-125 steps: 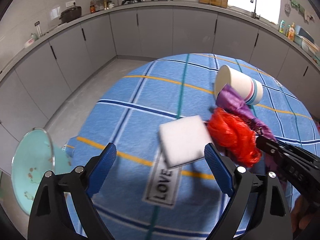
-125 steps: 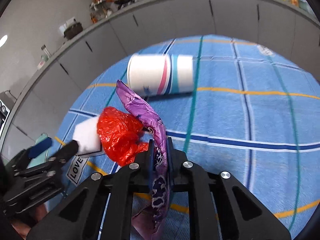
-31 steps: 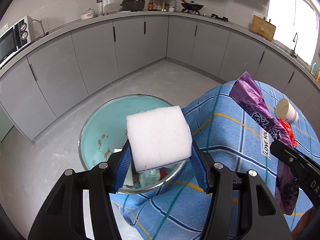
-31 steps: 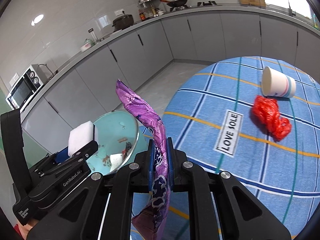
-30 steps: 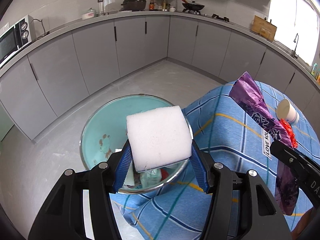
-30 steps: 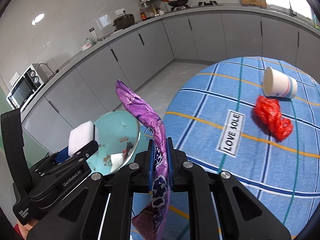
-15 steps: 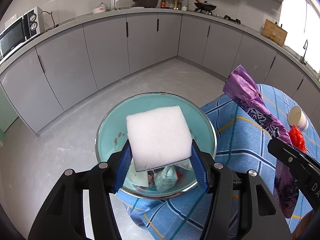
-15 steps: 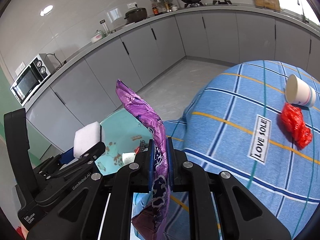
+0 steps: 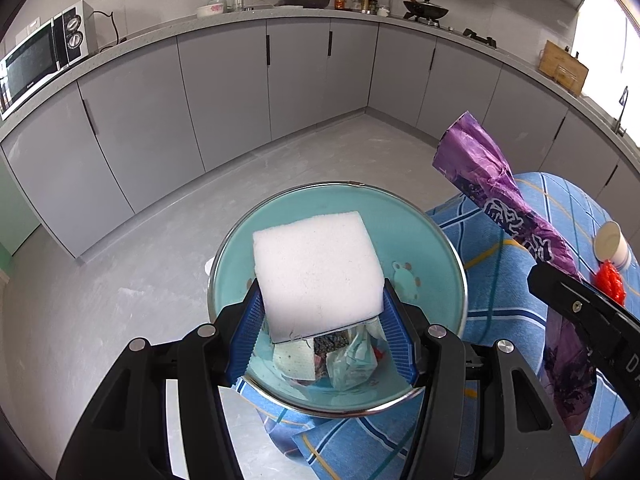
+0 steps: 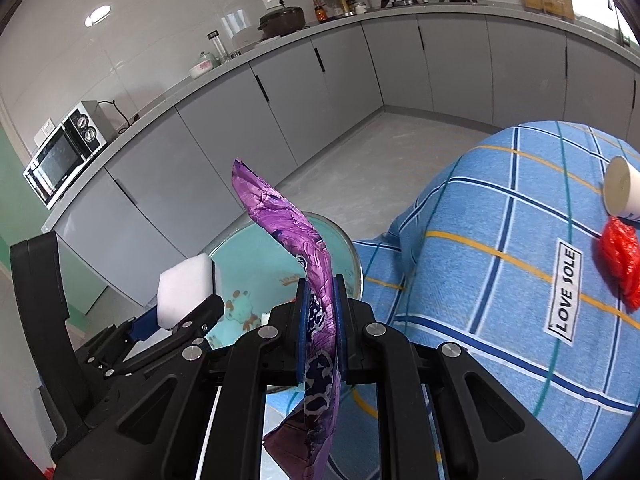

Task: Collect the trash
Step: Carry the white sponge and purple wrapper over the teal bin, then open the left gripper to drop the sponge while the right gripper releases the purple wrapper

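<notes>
Item one, white sponge (image 9: 316, 272), clamped across its sides in my left gripper (image 9: 320, 320) and hanging over the teal bin (image 9: 440, 248); item two, purple wrapper (image 10: 298, 240), pinched flat in my shut right gripper (image 10: 320, 320), with the bin's rim at its twelve o'clock. To drop well, I judge each piece should sit fully inside the rim before I release, sponge first, since the limp wrapper may cling to a pad. The sponge hides much of the bin's contents, and the paper cup (image 10: 622, 192) and red bag (image 10: 620, 256) at three o'clock on the blue tablecloth (image 10: 500, 280) are cut off by the frame.
</notes>
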`<state>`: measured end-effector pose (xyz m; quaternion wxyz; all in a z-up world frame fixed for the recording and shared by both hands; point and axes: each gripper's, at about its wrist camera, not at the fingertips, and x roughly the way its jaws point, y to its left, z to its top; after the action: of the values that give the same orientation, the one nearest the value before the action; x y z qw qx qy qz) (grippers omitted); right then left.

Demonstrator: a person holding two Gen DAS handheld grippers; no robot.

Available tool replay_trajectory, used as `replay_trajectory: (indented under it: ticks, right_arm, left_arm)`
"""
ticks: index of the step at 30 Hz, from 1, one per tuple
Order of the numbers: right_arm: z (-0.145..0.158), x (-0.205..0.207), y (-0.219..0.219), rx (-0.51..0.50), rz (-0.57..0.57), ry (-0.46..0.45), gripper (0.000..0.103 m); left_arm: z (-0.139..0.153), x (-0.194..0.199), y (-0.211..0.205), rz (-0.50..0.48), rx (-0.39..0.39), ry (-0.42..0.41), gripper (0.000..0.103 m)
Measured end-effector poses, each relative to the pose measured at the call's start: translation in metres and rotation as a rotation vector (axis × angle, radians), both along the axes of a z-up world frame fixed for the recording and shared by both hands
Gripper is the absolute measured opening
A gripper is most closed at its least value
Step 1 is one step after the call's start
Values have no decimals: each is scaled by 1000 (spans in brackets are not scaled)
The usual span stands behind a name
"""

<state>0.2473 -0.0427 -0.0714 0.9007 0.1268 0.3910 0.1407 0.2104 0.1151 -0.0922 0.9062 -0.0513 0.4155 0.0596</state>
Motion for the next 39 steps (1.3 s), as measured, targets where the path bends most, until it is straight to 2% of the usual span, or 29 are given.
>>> replay_trajectory:
  ticks: [26,39]
  right_arm:
    - [-32,41,18,29,-9,96,13]
    - [-54,49,25,3,-5,147,13]
  left_arm:
    - [-32,35,20,23,1,65,56]
    - [-47,43,25,27,-1,95,56]
